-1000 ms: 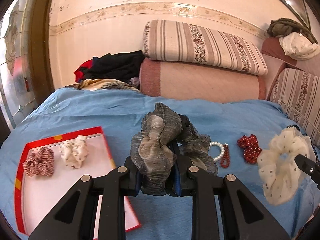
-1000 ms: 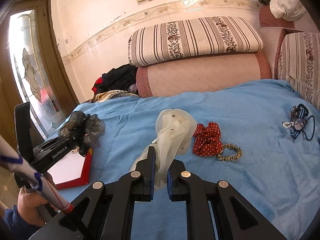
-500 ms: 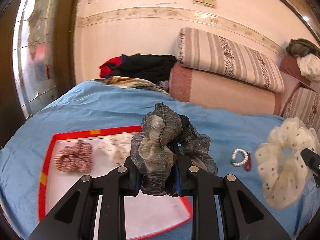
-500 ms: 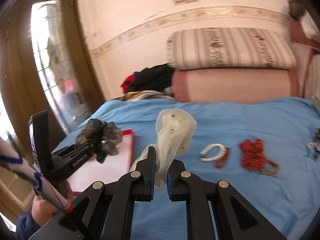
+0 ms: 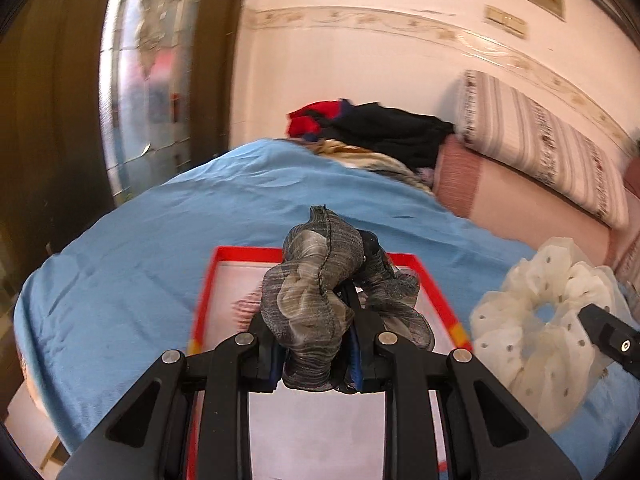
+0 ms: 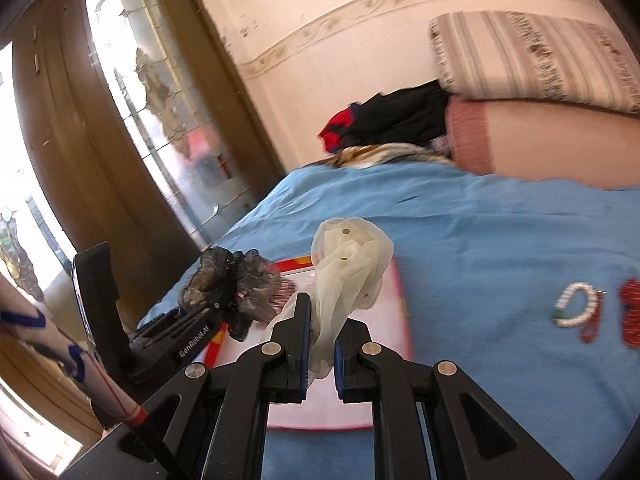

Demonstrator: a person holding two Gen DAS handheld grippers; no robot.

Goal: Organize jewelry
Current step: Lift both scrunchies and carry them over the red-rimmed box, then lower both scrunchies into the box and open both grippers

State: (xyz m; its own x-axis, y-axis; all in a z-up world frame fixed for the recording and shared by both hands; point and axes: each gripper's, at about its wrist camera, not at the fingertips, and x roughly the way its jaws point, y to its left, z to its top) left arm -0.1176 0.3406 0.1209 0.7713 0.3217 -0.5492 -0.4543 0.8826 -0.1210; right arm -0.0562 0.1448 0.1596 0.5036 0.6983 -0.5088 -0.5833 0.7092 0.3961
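My left gripper (image 5: 316,344) is shut on a grey-brown scrunchie (image 5: 320,300) and holds it over the red-rimmed white tray (image 5: 236,254) on the blue bed. A striped pink scrunchie (image 5: 248,308) peeks out in the tray behind it. My right gripper (image 6: 322,344) is shut on a cream dotted scrunchie (image 6: 348,264), held above the tray's right side (image 6: 402,320). In the left wrist view the cream scrunchie (image 5: 548,320) hangs at the right. In the right wrist view the left gripper (image 6: 208,316) with the grey scrunchie (image 6: 228,284) is at the left.
A pearl bracelet (image 6: 574,310) and red bead pieces (image 6: 632,312) lie on the blue sheet (image 6: 500,240) to the right. Striped bolsters (image 5: 536,140) and a clothes pile (image 5: 380,128) lie at the far edge. A glazed wooden door (image 6: 132,120) stands left of the bed.
Both grippers have swung left with their scrunchies. The tray is now straight under the left gripper and below the right one. The loose jewelry has slid to the right of view.
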